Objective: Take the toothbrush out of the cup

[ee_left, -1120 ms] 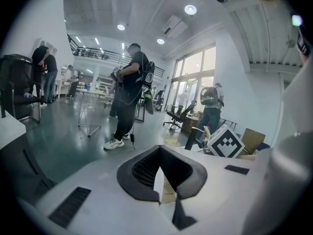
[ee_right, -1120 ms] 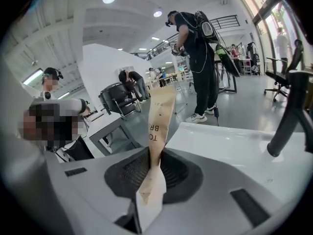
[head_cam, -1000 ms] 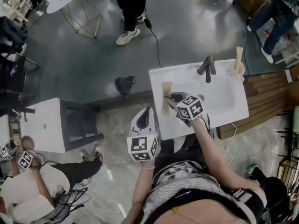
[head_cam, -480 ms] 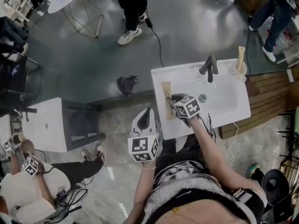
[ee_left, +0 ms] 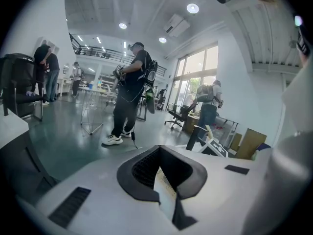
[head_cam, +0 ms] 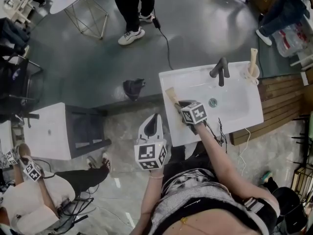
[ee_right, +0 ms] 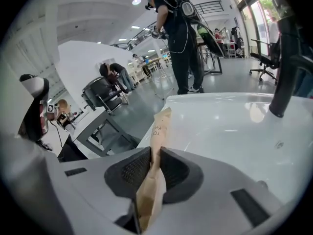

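While the right claw [ee_right: 155, 168] is clenched on a brown paper-wrapped toothbrush [ee_right: 159, 131], gripping it low on the packet, the free end sticks up and forward past the pads. From the head view this claw sits low over the left edge of the white washbasin [head_cam: 168, 77], near its front corner, with the packet slanting along the rim. I cannot tell whether it touches the rim. The left claw [ee_left: 164, 168] hangs released and empty, off the front left corner. The cup [head_cam: 251, 73] stands at the far right corner, beyond the dark tap [head_cam: 220, 71], with another pale handle [head_cam: 252, 57] upright in it. The removal looks done, since toothbrush and cup are well apart. What seems left is to lay the packet down and let go.
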### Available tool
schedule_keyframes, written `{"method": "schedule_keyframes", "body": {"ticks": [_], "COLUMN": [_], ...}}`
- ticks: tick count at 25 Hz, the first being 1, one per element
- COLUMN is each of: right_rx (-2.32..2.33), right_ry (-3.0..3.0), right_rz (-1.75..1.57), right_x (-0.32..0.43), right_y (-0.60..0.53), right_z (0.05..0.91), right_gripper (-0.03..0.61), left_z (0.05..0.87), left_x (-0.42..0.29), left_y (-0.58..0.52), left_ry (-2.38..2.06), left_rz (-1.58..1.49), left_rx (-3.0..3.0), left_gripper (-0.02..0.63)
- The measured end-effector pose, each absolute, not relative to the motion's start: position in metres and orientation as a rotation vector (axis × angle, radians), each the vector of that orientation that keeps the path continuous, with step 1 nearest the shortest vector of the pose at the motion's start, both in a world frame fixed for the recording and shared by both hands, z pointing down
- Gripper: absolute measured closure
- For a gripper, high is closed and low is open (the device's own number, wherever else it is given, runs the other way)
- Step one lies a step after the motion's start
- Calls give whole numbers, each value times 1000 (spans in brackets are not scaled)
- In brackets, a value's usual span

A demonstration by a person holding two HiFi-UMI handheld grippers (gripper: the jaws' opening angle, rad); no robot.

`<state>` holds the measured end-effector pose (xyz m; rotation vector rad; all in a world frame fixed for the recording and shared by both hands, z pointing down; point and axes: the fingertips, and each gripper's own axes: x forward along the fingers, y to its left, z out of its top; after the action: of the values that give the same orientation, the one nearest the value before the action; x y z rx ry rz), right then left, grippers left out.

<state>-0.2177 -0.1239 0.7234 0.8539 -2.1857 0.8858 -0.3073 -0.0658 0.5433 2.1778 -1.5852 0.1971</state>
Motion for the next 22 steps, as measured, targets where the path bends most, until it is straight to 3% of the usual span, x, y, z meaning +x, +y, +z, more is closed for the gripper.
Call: {"method": "schedule_keyframes", "body": {"ticks": [22], "right_rx": [1006], "right_ry": [-2181], "right_rz": [846], "right_x": [-222], "right_y": [-131], "right_z": [728], "right_gripper": [425], "left_z": [545], "left_x": [-308], "left_y": [-71], "left_ry": [-1571], "left_rz": [191], "left_rx": [2184], "left_gripper": [614]}}
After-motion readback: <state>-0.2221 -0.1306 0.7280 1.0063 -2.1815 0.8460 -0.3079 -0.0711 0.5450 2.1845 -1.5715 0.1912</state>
